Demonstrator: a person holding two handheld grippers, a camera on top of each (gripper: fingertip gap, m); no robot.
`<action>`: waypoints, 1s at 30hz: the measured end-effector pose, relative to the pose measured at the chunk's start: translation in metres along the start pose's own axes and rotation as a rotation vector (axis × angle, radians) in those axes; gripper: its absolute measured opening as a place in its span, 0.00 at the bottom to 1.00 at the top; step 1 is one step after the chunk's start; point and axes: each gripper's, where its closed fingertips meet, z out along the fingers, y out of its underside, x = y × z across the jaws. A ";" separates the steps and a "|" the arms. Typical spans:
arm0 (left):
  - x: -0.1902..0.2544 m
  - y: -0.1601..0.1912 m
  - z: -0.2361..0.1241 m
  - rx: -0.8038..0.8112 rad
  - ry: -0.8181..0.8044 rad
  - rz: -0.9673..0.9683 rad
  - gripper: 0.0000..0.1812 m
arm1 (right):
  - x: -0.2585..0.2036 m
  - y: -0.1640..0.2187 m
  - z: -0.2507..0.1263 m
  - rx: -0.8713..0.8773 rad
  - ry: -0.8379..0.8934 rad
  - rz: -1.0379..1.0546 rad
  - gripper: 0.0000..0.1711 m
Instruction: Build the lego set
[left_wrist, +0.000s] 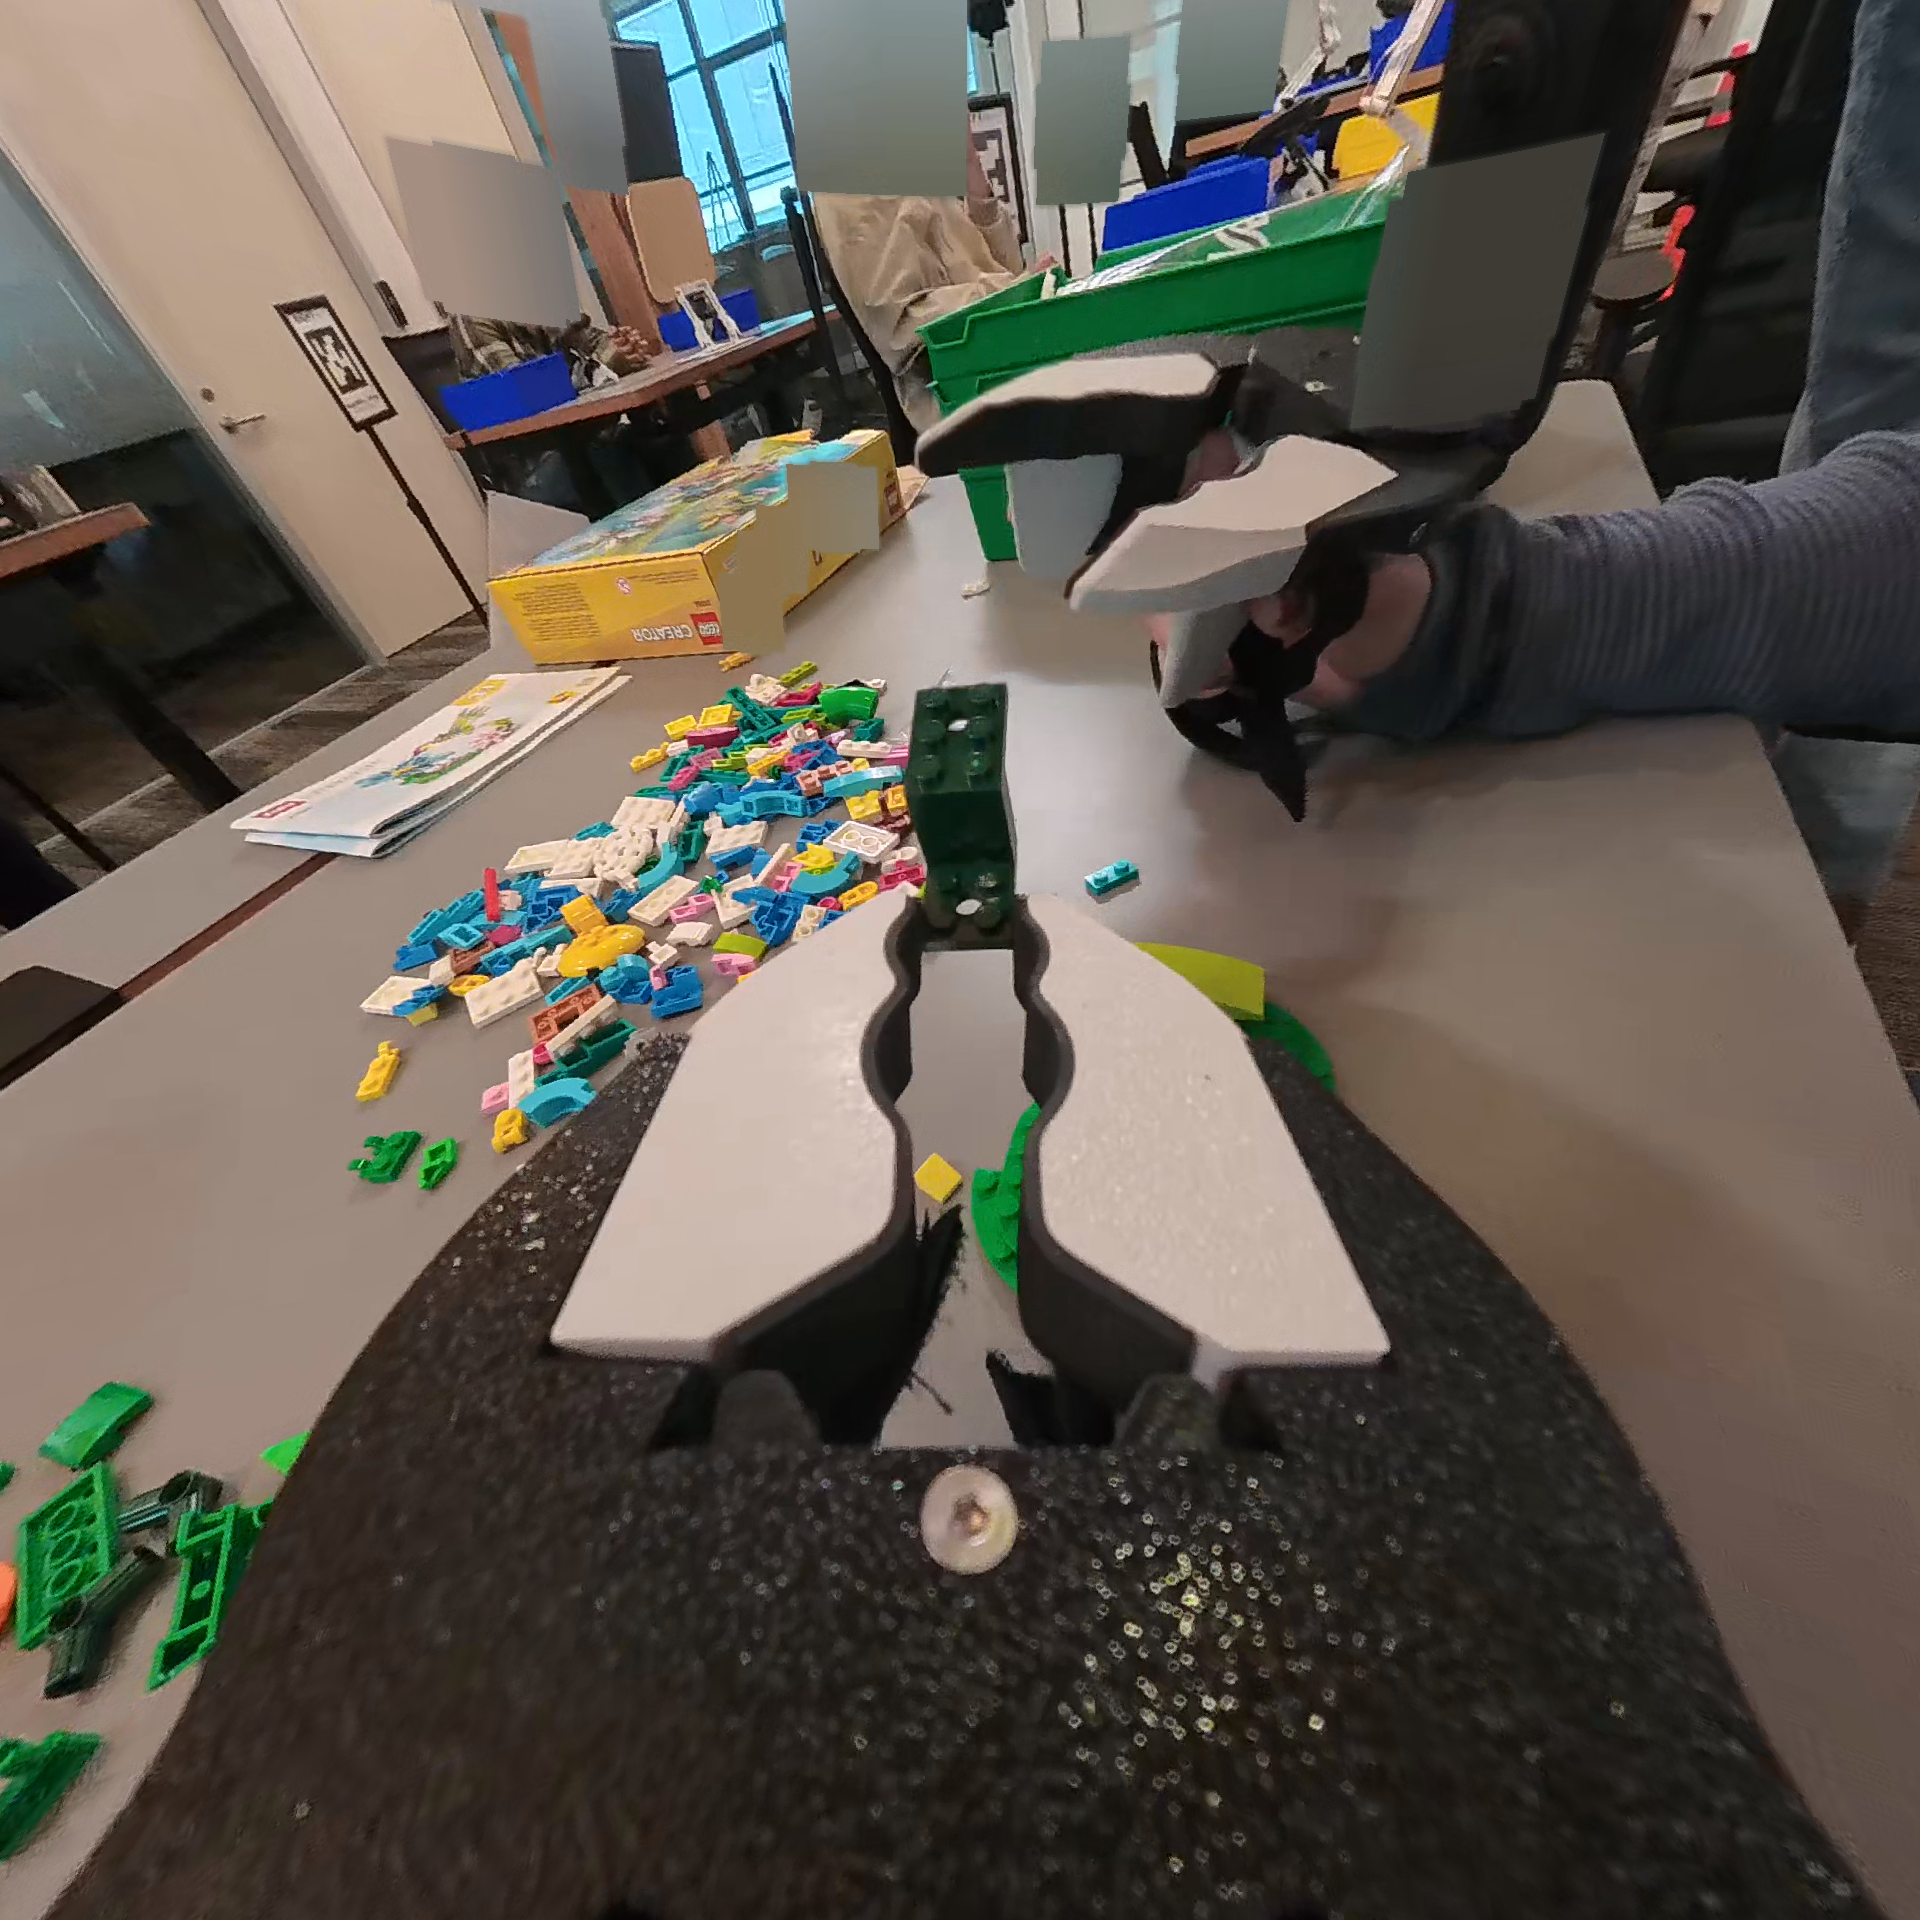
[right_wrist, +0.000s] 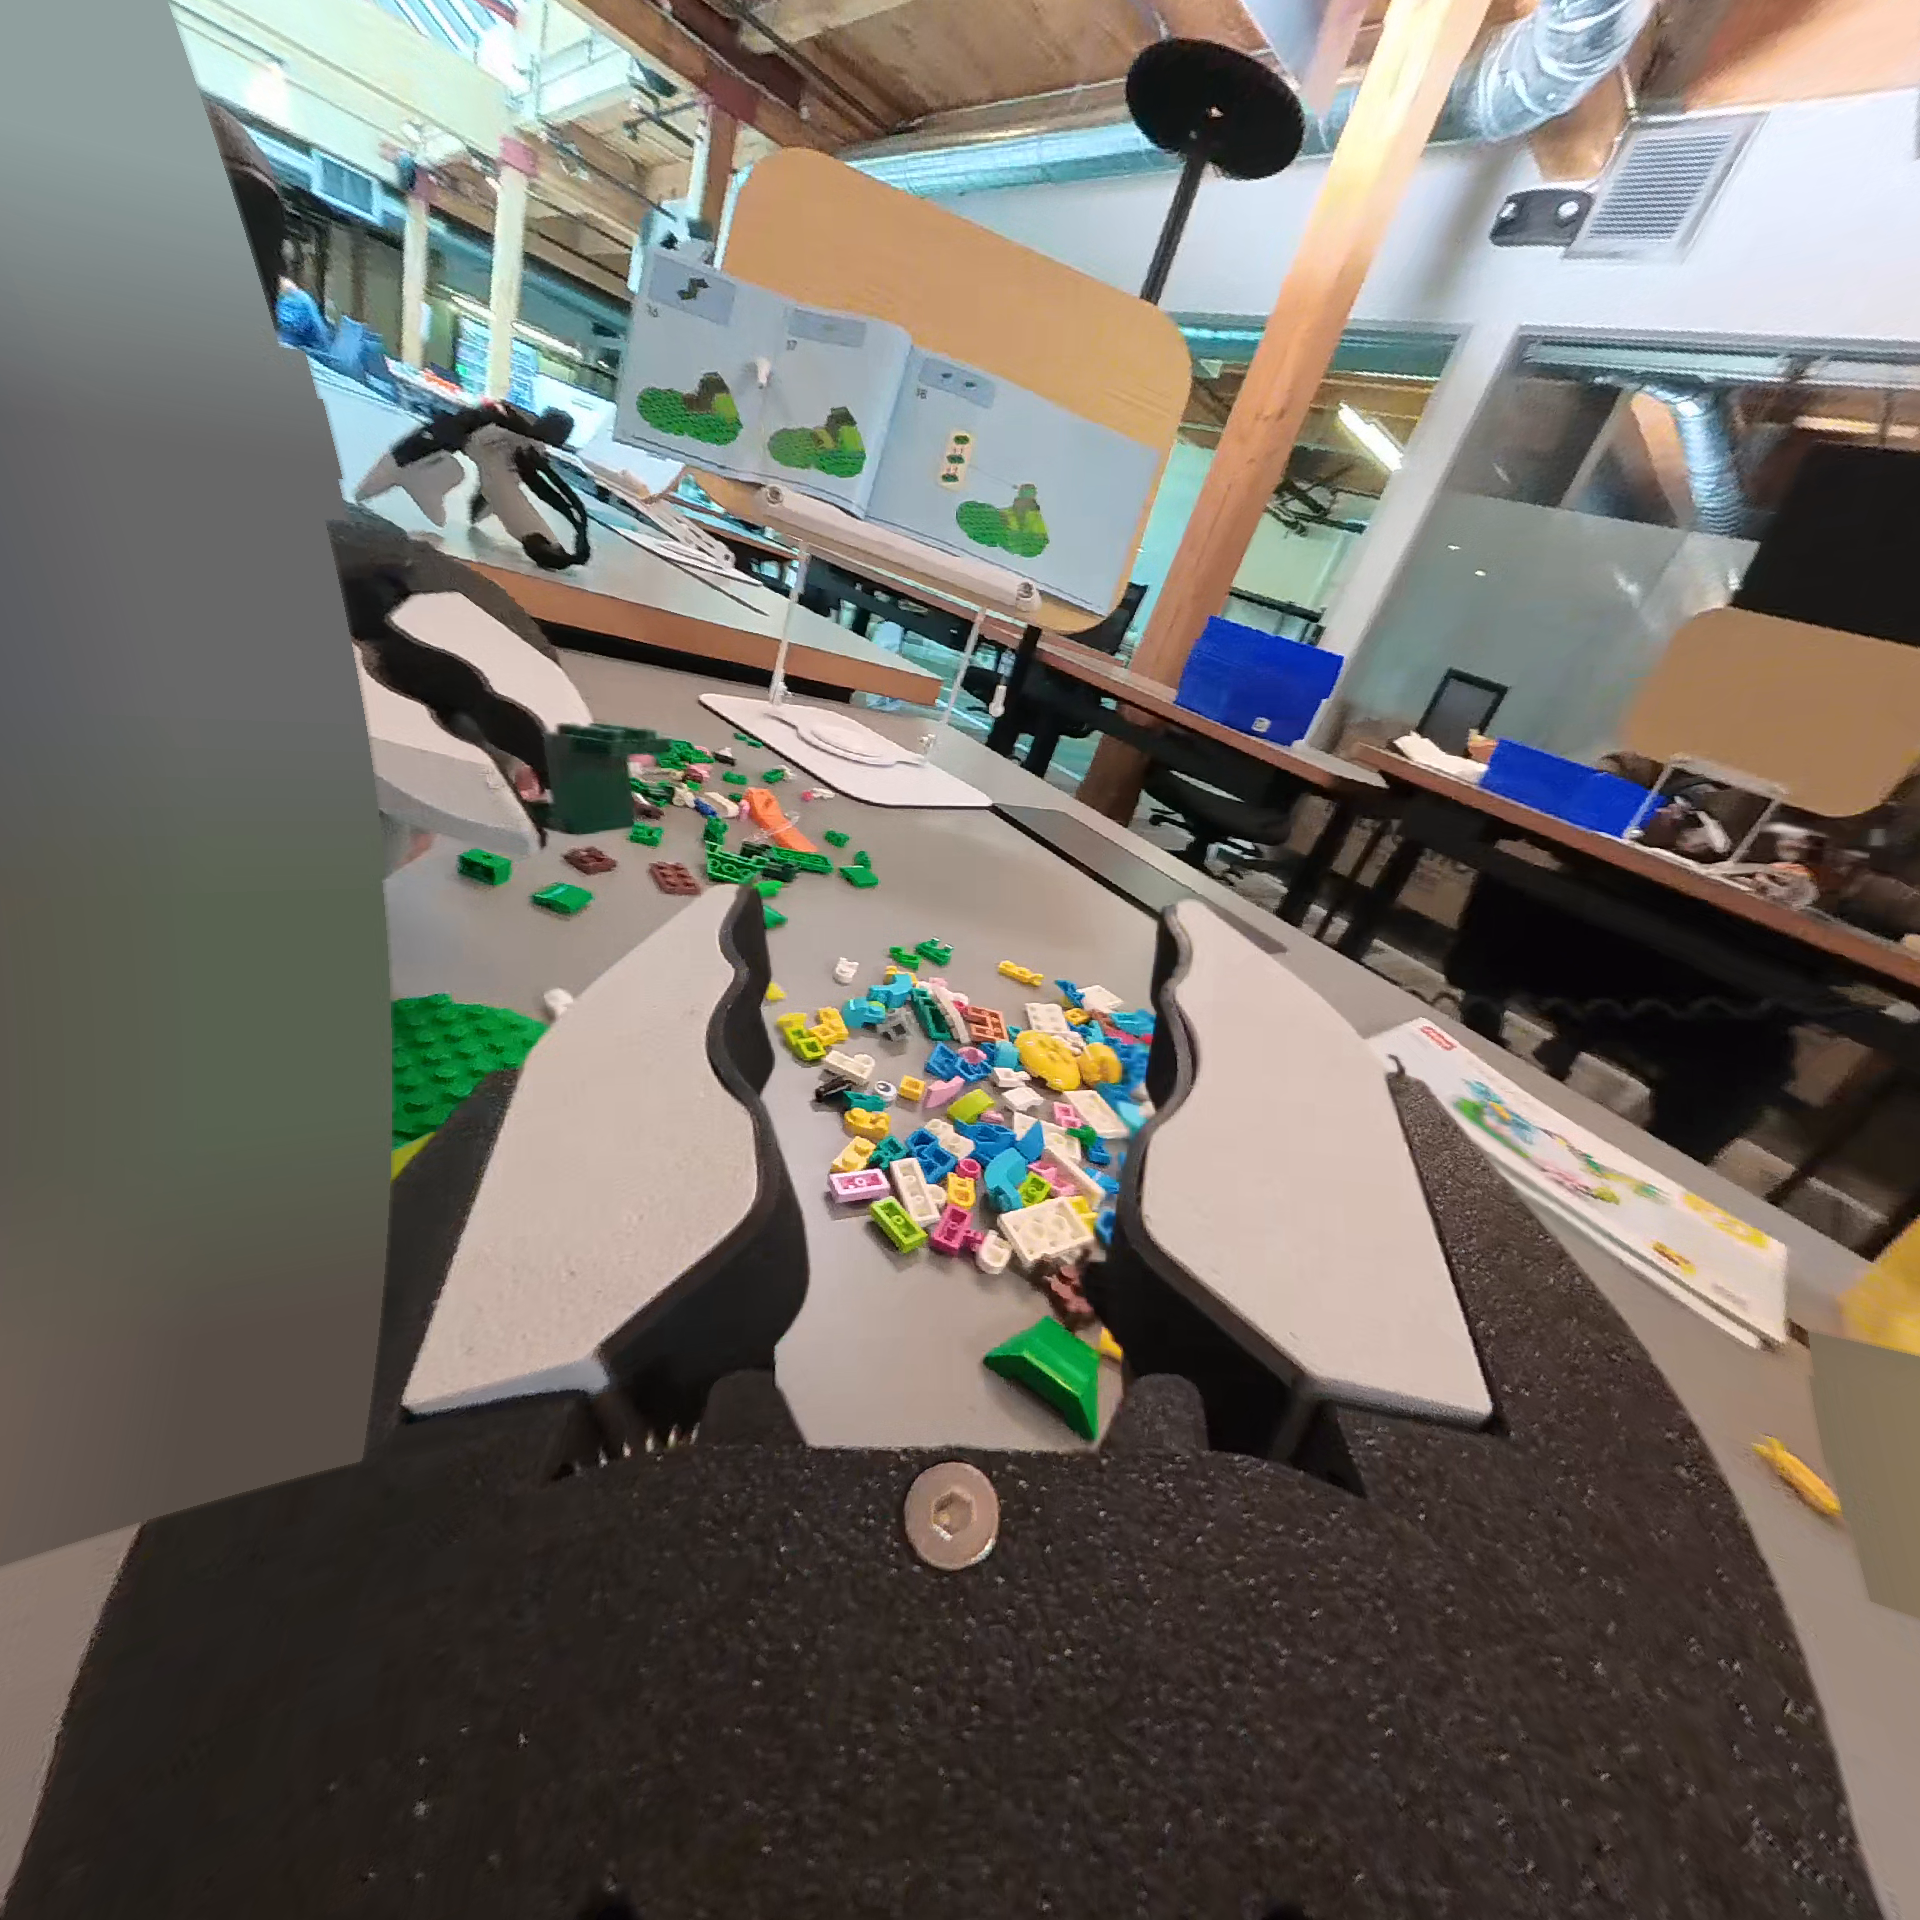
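Two grippers up: left gripper (left_wrist: 966, 914) fingers clamped on dark green brick stack (left_wrist: 961, 800), held above the counter (left_wrist: 1455, 1039) near the loose brick pile (left_wrist: 707, 883); right gripper (right_wrist: 951, 935) fingers spread wide, empty, over that pile. Risk: grip is only at the stack's bottom end, so pressing could pivot it or pop it apart

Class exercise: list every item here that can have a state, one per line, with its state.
left gripper: shut on dark green brick assembly, held off the table
right gripper: open, empty
instruction book on stand: open
yellow box: lying flat
green baseplate: flat on table
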 end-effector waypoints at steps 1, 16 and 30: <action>0.001 -0.001 -0.001 0.009 0.005 -0.003 0.09 | -0.001 0.000 0.001 0.004 -0.015 0.016 0.41; 0.002 -0.009 -0.005 0.059 -0.001 -0.017 0.09 | 0.001 0.006 0.002 -0.013 -0.077 0.097 0.30; 0.008 -0.001 -0.003 0.009 0.043 0.017 0.09 | -0.016 0.008 0.000 -0.024 -0.203 0.143 0.27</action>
